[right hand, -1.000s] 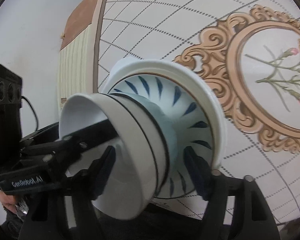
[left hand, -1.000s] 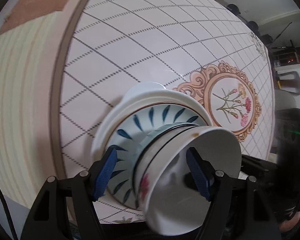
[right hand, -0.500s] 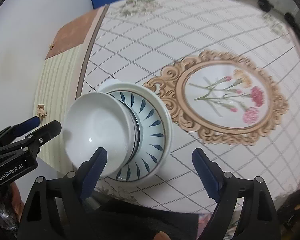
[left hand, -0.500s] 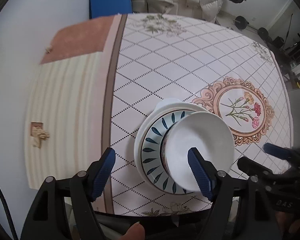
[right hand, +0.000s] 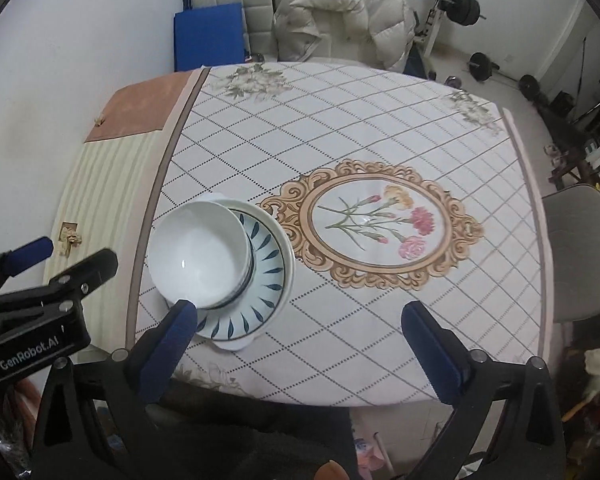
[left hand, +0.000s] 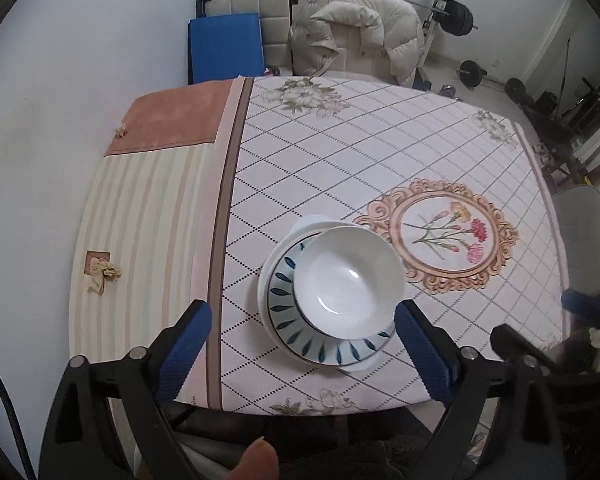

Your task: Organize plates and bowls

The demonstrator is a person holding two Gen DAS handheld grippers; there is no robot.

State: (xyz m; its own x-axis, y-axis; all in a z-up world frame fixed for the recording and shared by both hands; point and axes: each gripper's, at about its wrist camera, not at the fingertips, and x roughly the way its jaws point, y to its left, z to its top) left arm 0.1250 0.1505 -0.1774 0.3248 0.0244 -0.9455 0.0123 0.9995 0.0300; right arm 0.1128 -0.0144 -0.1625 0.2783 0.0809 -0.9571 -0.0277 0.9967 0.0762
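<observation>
A white bowl [left hand: 350,278] stands upright on top of a small stack near the front edge of the table [left hand: 340,144], toward its left side. Its inside is plain and shiny. Under it, in the right wrist view, the rims of other bowls [right hand: 247,264] with dark lines show, nested one in another. The stack sits in a plate [left hand: 296,322] with blue leaf marks around its border, and this plate lies on a white dish [left hand: 270,268] whose small handles stick out at the far and the near side. Just beside the stack, to the right, the tablecloth [left hand: 380,152] has an ornate oval frame with printed flowers [left hand: 444,232]; the rest of the cloth is a diamond grid, with a striped band and a brown patch on the left. The left gripper [left hand: 300,350] hangs above the front edge of the table, its blue pads wide apart and holding nothing; the stack shows between them but lies well below. The right gripper [right hand: 306,346] is also spread wide and holds nothing, and its left pad overlaps the near rim of the plate in its own view. Each gripper appears at the border of the other's view. Behind the table are a blue mat [left hand: 226,46], a chair with a pale puffy jacket [left hand: 356,28] over it, and a barbell rack [left hand: 448,4].
</observation>
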